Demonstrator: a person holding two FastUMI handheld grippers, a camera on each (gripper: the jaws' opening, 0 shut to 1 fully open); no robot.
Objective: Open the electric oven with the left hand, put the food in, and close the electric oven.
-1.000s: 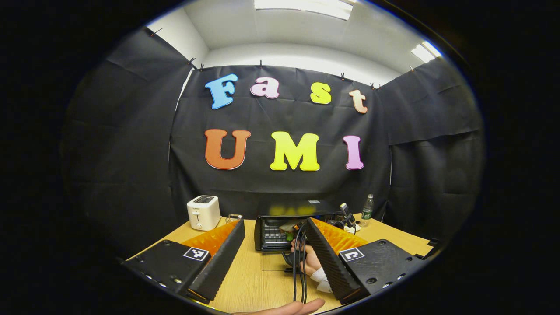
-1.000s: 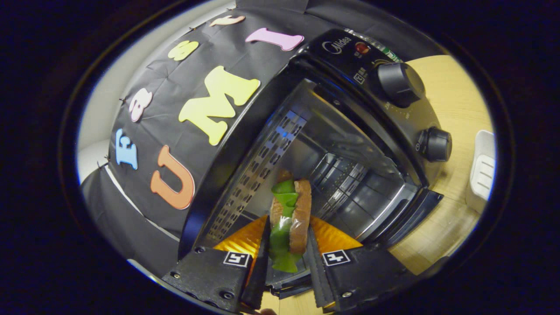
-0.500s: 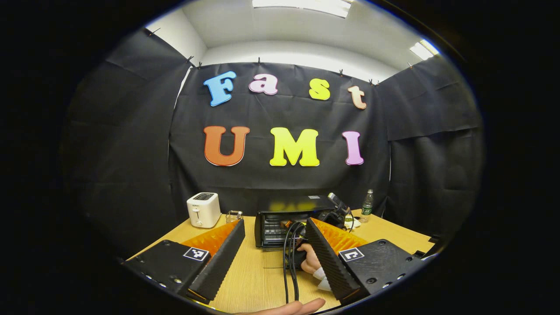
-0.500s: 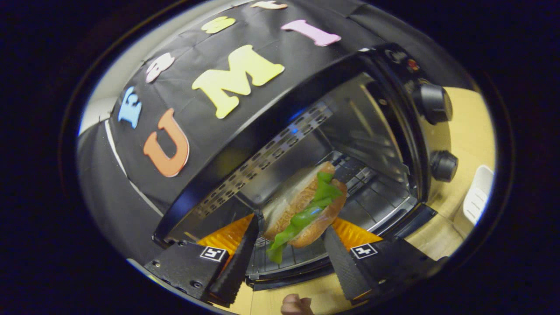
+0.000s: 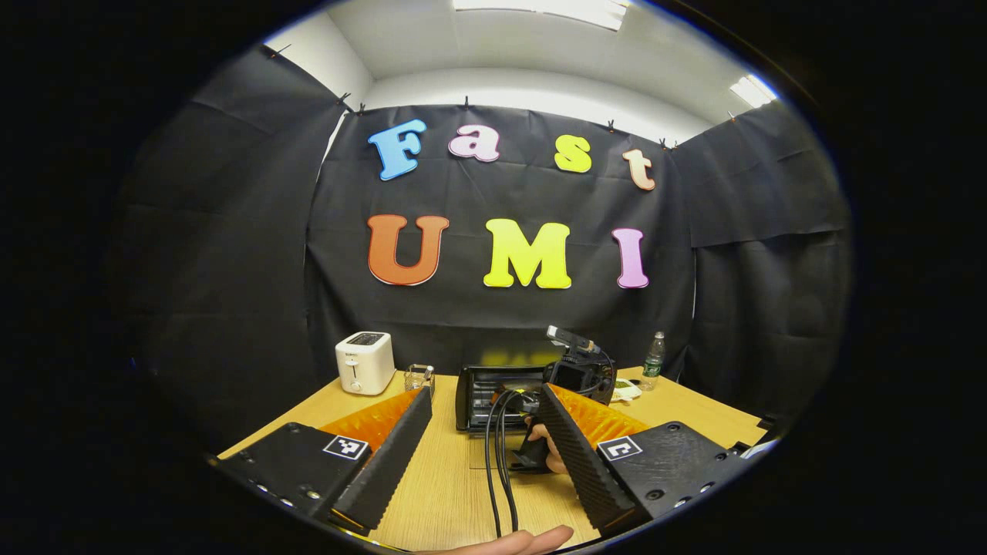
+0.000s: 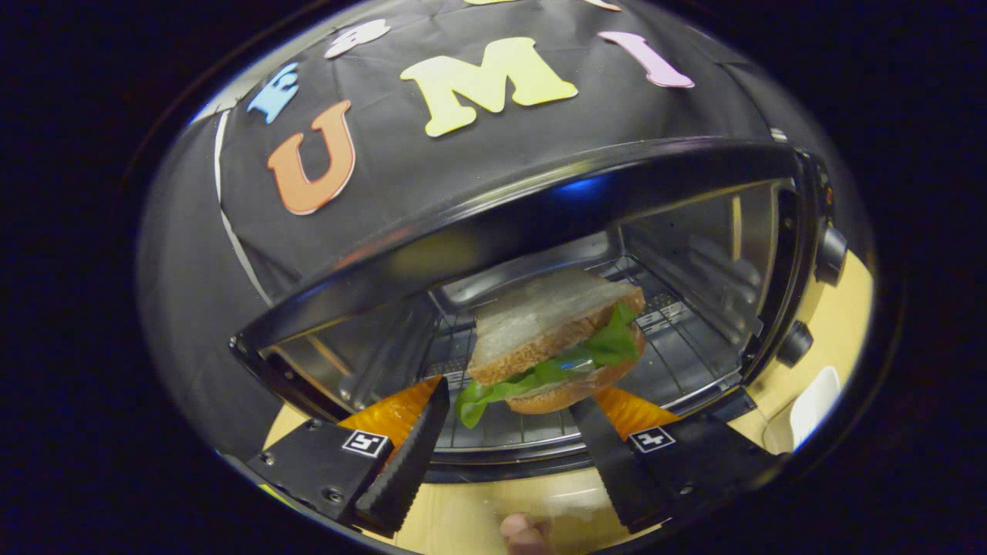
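Observation:
The black electric oven (image 6: 540,200) stands with its door folded down, and also sits far off on the table in the left gripper view (image 5: 493,385). A sandwich (image 6: 555,339) of brown bread and green lettuce lies flat on the wire rack (image 6: 678,362) inside. My right gripper (image 6: 510,394) is open just in front of the cavity, its fingers spread to either side of the sandwich's near edge without pressing on it. My left gripper (image 5: 482,401) is open and holds nothing, low over the table and well back from the oven. The right gripper and its hand (image 5: 570,378) show at the oven mouth.
A white toaster (image 5: 364,362) and a small glass (image 5: 417,377) stand left of the oven, a water bottle (image 5: 653,361) to its right. Black cables (image 5: 493,470) trail across the wooden table (image 5: 455,493). Two knobs (image 6: 829,254) sit on the oven's right; a white dish (image 6: 806,401) lies beyond.
The right gripper rolled level and opened wider; the sandwich went from pinched on edge to lying flat on the rack. The left gripper drew back a little from the oven.

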